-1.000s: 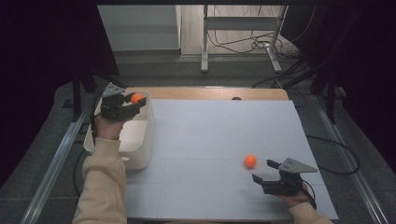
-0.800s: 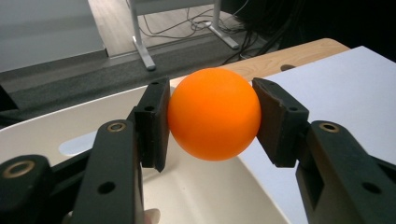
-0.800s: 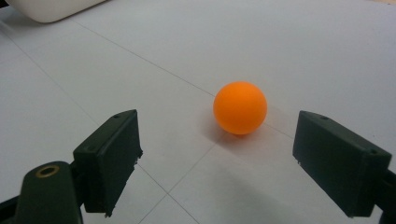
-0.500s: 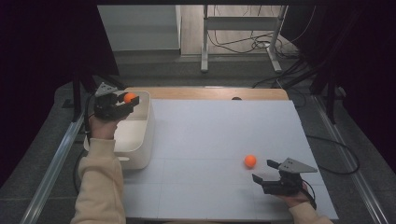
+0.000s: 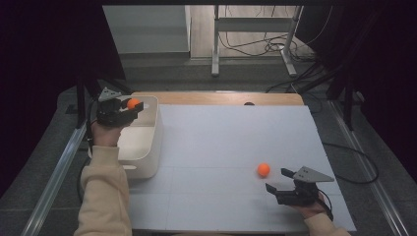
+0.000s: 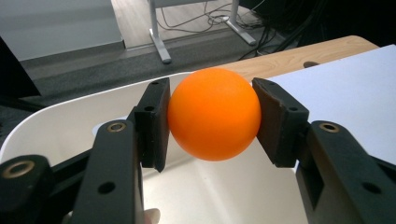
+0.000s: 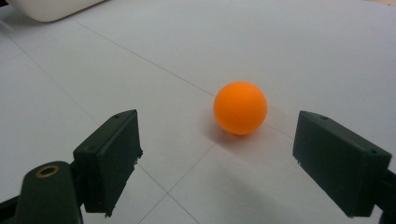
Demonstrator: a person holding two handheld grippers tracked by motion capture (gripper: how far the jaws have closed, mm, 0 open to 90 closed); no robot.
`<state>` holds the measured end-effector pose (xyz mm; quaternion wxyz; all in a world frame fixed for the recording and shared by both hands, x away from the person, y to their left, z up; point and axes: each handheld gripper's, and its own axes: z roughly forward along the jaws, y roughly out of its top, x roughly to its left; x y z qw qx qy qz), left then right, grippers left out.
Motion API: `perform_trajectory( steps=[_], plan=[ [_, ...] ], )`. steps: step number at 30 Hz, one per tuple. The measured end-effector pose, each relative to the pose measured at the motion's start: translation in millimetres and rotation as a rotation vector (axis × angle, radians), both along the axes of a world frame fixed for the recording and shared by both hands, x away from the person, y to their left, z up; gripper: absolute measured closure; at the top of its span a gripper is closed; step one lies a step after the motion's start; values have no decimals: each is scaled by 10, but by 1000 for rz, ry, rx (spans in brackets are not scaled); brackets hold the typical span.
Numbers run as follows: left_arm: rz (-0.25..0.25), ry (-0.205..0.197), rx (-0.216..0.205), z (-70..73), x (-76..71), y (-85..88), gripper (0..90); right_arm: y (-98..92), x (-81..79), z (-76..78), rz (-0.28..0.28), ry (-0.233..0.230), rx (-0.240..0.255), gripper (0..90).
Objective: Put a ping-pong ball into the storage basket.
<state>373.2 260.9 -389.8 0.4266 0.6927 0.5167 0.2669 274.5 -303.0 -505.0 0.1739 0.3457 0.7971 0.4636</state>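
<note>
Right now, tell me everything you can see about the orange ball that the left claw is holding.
The held ball is a plain, smooth, matte orange sphere, plastic by its look, with no marks or seams showing. It sits clamped between the two black pads of the left claw, one pad pressing each side and nothing else touching it. It hangs clear above the open white bin at the table's left edge, over the bin's far end.

Ahead of your right gripper (image 7: 217, 161), its two black jaws standing wide apart, you have one small glossy orange ball (image 7: 240, 108) resting on the white gridded table sheet (image 7: 289, 51), just beyond the jaw tips, untouched.
</note>
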Motion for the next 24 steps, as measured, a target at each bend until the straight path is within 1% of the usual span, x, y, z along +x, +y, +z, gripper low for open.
perform_trajectory(
  steps=[7,9,11,12,13,15,16,17,18,20,24],
  plan=[
    [6,31,15,-45,38,8,497,-3,-1,1,0,0,1,155],
    [5,50,24,-63,54,0,497,-3,-1,1,0,0,0,155],
    [7,84,43,-96,86,-19,497,-3,-1,1,0,0,0,155],
    [7,84,43,-96,86,-19,496,-3,-1,1,0,0,0,155],
    [6,92,46,-105,95,-24,496,-2,-1,1,0,0,0,155],
    [0,113,56,-130,119,-41,495,-2,0,0,0,0,0,155],
    [-7,128,69,-152,137,-56,495,-2,0,0,0,0,0,155],
    [-7,128,69,-152,137,-56,495,-2,0,0,0,0,0,155],
    [-12,141,73,-168,150,-66,496,-2,-1,0,1,0,-1,155],
    [-14,146,77,-175,156,-70,495,-3,-2,2,1,0,-3,155],
    [-22,169,85,-203,177,-80,495,-2,-1,-1,1,0,-1,155]
  ],
)
